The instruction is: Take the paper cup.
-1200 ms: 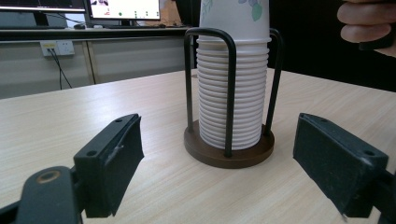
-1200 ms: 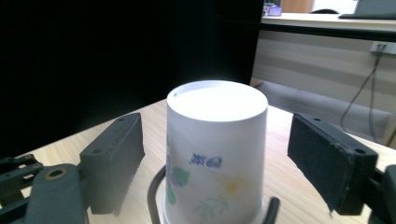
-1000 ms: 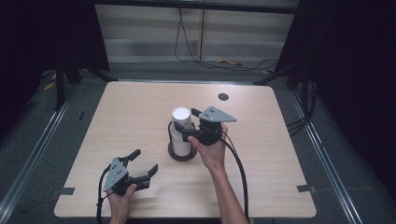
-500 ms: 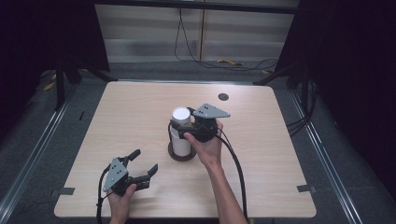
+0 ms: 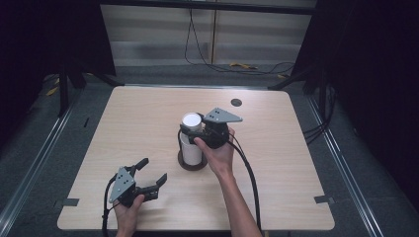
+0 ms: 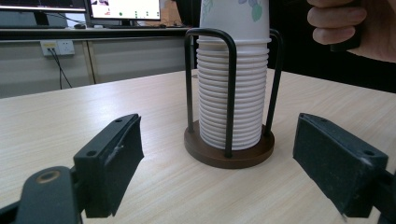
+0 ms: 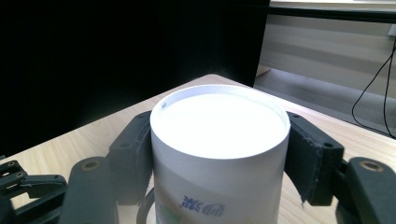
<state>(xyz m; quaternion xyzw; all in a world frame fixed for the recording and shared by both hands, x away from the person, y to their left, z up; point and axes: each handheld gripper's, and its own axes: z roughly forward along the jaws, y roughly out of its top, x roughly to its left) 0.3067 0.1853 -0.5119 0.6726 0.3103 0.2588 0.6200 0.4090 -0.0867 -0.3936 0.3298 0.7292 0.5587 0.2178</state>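
On the table (image 5: 276, 148), mid-board, a wire holder (image 6: 229, 149) carries the stack of paper cups (image 6: 232, 93). Right gripper (image 7: 217, 140) clamps the top cup (image 7: 218, 135), upside down, printed; left gripper (image 6: 219, 163) rests wide open, empty.

The top cup (image 7: 219, 158) carries blue printed characters low on its wall, upside down and too blurred to read; a small dark mark near its rim may be lettering.
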